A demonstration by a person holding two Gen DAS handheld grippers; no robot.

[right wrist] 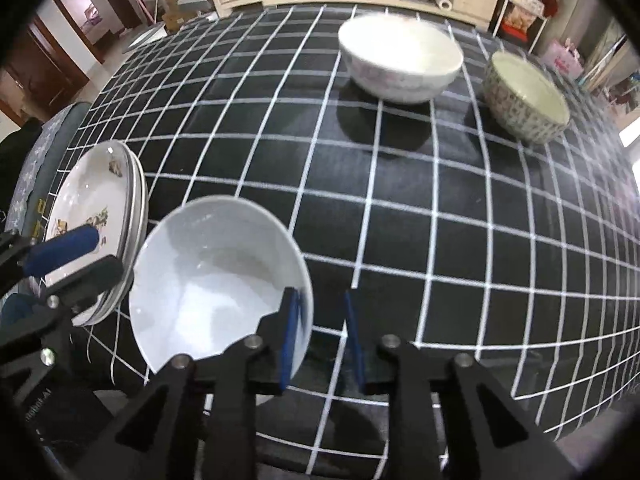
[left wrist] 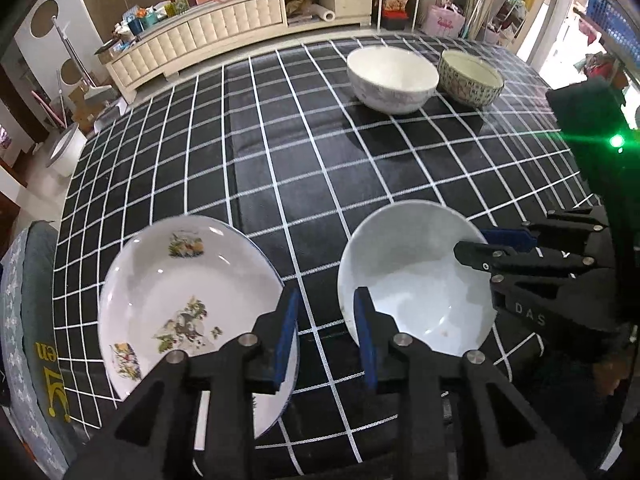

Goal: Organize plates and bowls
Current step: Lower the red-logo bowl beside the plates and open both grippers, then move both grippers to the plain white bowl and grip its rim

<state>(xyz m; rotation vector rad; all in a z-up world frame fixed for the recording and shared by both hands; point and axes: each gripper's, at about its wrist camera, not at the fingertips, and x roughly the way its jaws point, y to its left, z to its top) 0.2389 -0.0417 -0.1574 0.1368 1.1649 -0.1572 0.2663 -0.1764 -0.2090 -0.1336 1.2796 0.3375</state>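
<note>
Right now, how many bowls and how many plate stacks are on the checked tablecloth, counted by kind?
Plain white bowls: 2, the near one and the far one
Patterned bowl: 1
Stack of flowered plates: 1; the number of plates in it is unclear
Total: 4

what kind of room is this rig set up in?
Most likely a lived-in home living or dining room. A table under a black cloth with a white grid holds crockery such as a white ceramic bowl; behind it runs a long cream padded TV-style cabinet cluttered with household items.
</note>
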